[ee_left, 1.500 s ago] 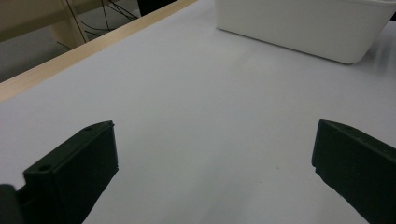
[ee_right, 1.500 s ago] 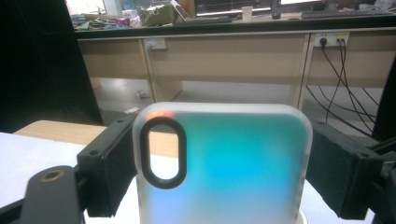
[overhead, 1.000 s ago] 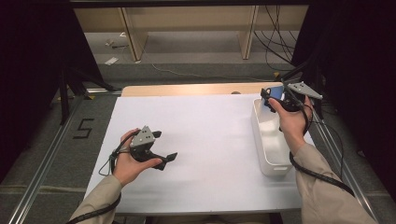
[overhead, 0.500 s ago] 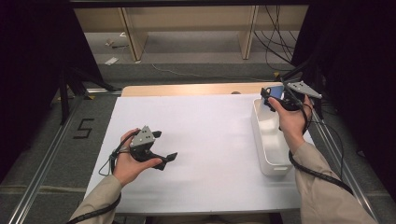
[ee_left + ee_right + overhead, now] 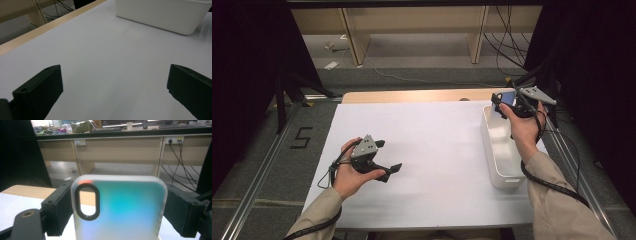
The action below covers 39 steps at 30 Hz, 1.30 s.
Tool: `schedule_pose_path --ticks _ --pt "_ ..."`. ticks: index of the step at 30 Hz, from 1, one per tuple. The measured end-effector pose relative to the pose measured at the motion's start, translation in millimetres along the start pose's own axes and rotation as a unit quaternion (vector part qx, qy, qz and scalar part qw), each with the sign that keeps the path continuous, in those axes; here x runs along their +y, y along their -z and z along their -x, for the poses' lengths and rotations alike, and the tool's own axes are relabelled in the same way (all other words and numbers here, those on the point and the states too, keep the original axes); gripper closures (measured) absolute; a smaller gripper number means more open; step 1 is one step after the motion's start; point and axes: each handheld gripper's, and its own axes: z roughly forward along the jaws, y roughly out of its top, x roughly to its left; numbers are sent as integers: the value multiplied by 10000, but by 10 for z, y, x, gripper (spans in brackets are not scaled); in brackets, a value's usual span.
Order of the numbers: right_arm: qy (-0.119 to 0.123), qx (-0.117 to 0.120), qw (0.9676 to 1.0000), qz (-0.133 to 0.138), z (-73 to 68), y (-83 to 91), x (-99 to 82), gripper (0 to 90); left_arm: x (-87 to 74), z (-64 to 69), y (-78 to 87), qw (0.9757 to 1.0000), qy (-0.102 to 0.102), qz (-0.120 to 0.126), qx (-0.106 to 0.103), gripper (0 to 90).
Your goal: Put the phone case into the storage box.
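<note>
High view: two grippers, one white bin (image 5: 499, 150), one phone case. Left gripper (image 5: 388, 156) rests low on the white table (image 5: 437, 150), jaws spread, empty. Right gripper (image 5: 501, 102) holds the phone case (image 5: 508, 98) above the bin's far end. Nothing has shifted since the earlier frames.

Left gripper view: jaws wide apart over bare table.

Right gripper view: jaws pinch the phone case's sides.

Two black jaws of the left gripper (image 5: 115, 95) stand wide apart at the lower corners, nothing between them. A white tub (image 5: 162, 15) sits upper right on the white table (image 5: 105, 55).
</note>
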Motion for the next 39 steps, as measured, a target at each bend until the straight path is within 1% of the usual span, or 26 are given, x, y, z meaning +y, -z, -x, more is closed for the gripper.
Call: schedule_pose_path --ticks 18,39 --pt "-24 -41 10000 5 29 -38 4 179 -2 1 -3 10000 -1 -5 -4 0" --pt "-21 -75 10000 -60 35 -93 -10 178 0 1 -1 10000 -4 0 -4 0"
